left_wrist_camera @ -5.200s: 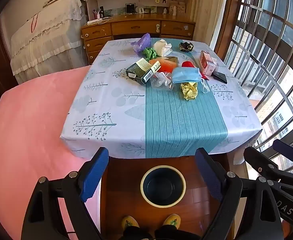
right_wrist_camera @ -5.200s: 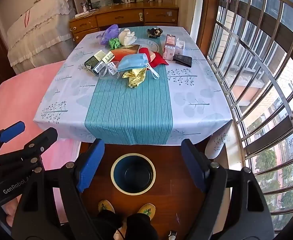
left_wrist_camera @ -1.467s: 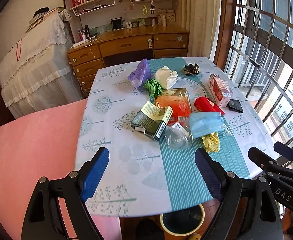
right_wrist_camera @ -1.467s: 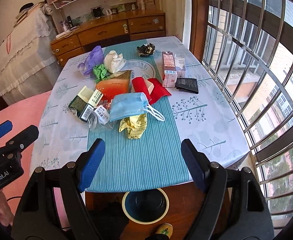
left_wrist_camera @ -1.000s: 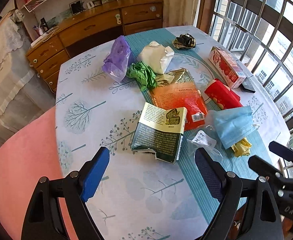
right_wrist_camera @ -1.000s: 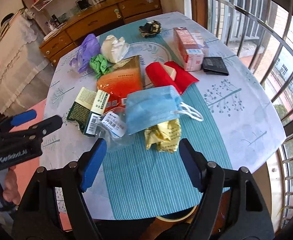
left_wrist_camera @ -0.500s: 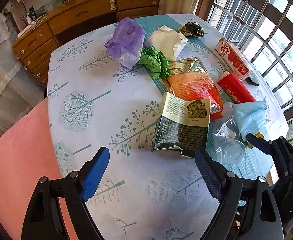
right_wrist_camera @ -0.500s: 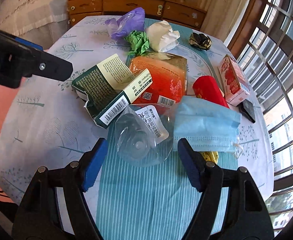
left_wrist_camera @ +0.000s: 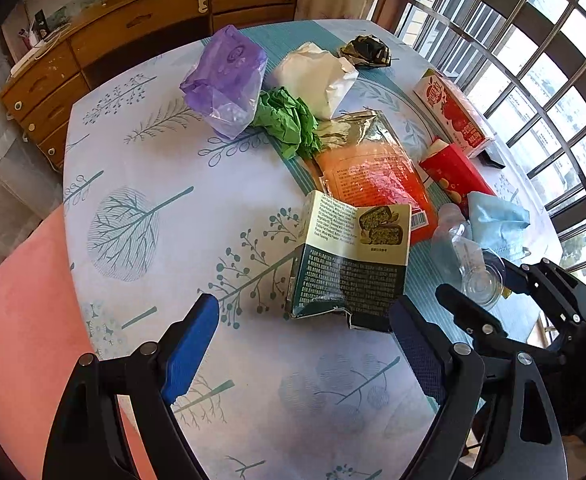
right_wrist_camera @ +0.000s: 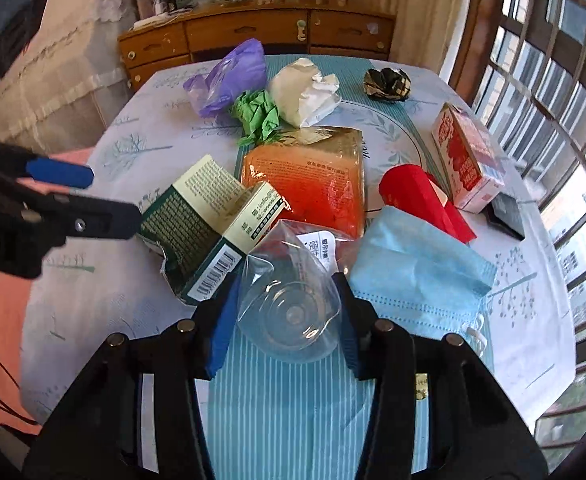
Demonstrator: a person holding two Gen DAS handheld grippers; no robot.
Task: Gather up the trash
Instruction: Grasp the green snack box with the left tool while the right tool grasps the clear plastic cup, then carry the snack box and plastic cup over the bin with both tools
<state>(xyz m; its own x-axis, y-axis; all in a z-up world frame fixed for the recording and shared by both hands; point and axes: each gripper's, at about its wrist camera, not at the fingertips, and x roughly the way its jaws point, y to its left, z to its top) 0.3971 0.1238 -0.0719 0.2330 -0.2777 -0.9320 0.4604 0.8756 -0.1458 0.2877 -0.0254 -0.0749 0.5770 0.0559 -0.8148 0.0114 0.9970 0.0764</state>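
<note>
Right gripper point(right_wrist_camera: 289, 316) had its 2 jaws pressed against the crumpled clear plastic bottle point(right_wrist_camera: 293, 304) lying on the table point(right_wrist_camera: 93, 304) by the green carton point(right_wrist_camera: 205, 236) and blue mask point(right_wrist_camera: 417, 276), left gripper point(left_wrist_camera: 305, 348) spread and empty near the carton, so step 1 pickup looked underway, next likely lift and carry to a bin.

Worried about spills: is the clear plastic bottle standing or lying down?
Lying down: the clear plastic bottle rests on its side on the table, base toward the right gripper.
</note>
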